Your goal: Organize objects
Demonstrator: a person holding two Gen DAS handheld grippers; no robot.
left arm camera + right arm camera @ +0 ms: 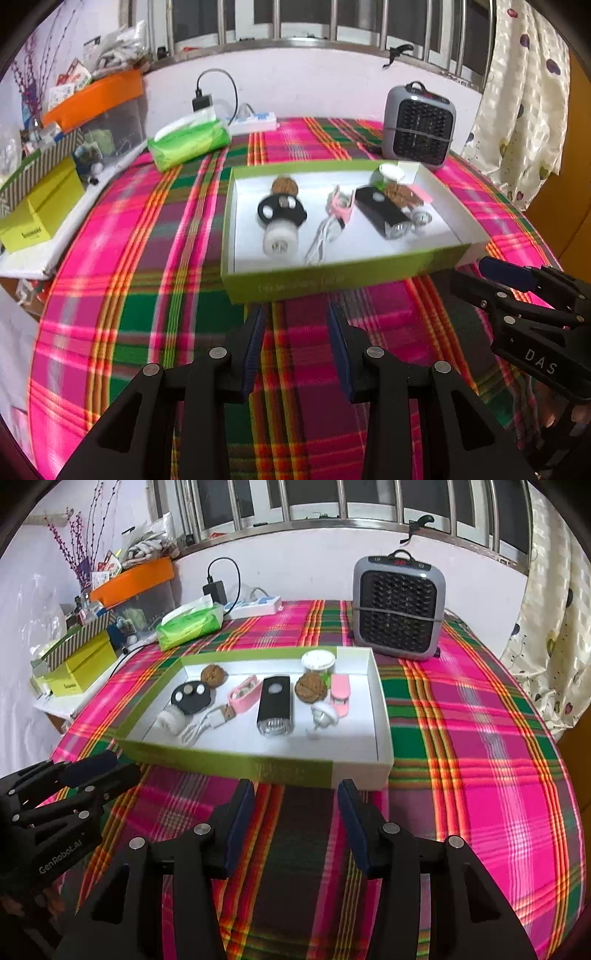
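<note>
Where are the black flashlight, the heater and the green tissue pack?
black flashlight (274,705): right wrist view, middle of its body.
heater (399,609): right wrist view, front grille.
green tissue pack (190,146): left wrist view, its side.

A shallow green-rimmed box (288,770) on the plaid cloth holds walnuts (311,692), a black flashlight (274,706) and a white cable (201,725).

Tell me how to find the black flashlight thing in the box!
Look for the shallow green box with a white inside, on the plaid tablecloth in front of the grey heater. Near its middle lies the black flashlight, between a pink case and a walnut. It is the only long black block with a clear lens at its near end.
</note>
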